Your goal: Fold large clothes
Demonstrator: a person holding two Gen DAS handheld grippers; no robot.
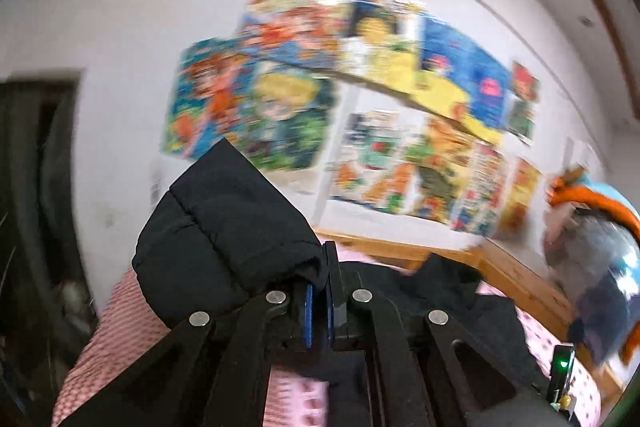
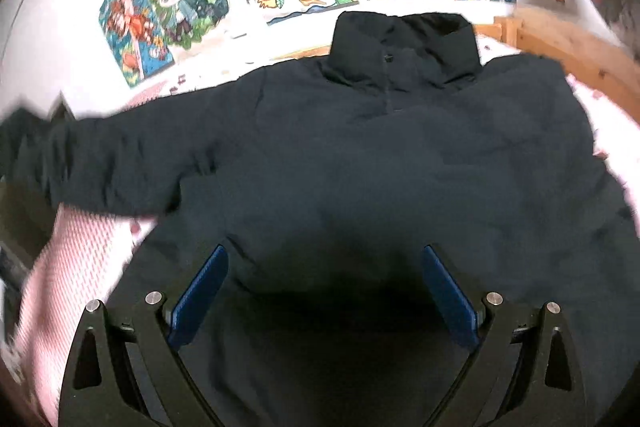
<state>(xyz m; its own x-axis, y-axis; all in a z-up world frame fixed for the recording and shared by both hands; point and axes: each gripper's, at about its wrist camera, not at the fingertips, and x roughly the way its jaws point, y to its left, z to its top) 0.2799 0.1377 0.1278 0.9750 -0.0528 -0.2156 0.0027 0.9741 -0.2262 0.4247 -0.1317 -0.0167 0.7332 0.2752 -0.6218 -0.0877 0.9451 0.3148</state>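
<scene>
Jacket [image 2: 360, 155] lies spread, front up, on pink bedding [image 2: 76, 267]; left gripper [image 1: 319, 303] pinches its raised sleeve [image 1: 224, 227], right gripper [image 2: 324, 291] gapes empty above the hem. Step 1: likely folding the sleeve across the chest.

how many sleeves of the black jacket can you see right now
1 clearly: the sleeve stretches left over the pink bedding, its end pinched in the left hand-held gripper. The other may be hidden.
</scene>
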